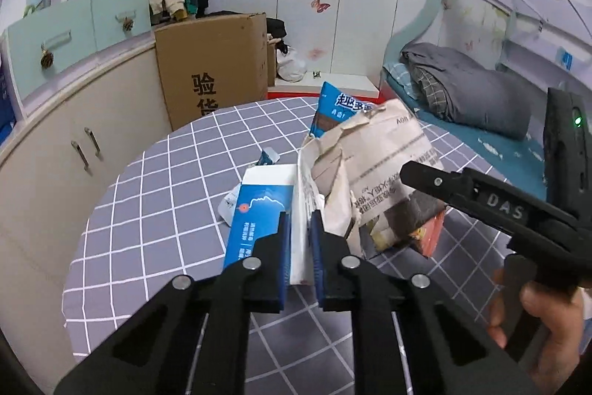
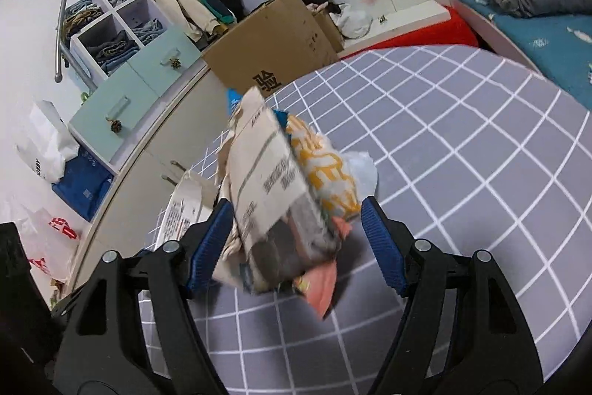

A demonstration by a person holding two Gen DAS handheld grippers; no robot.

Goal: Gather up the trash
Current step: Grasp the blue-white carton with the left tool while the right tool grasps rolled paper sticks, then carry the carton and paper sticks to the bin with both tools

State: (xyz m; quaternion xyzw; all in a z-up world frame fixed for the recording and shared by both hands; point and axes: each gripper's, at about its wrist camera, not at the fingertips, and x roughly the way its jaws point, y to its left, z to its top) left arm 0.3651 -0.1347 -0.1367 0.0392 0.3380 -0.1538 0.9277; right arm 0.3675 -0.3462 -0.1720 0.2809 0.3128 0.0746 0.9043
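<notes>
On the round table with a grey checked cloth (image 1: 177, 180) lies a blue and white carton (image 1: 259, 210). Beside it stands a white printed bag (image 1: 301, 195), and my left gripper (image 1: 300, 217) is shut on its thin edge. A crumpled bundle of paper and wrappers (image 1: 373, 169) sits right of the bag, with a blue snack bag (image 1: 333, 113) behind it. In the right wrist view my right gripper (image 2: 296, 204) straddles this blurred bundle (image 2: 273, 195). The left pad is against it, the right pad stands a little apart. One of its fingers (image 1: 436, 182) lies over the bundle.
A small blue wrapper scrap (image 1: 268, 158) lies on the cloth. Behind the table stand a tall cardboard box (image 1: 214, 69), a curved cabinet (image 1: 74, 136) and a bed with grey bedding (image 1: 462, 91). Plastic bags (image 2: 48, 143) sit by the cabinet. A hand (image 1: 540, 313) holds the right gripper.
</notes>
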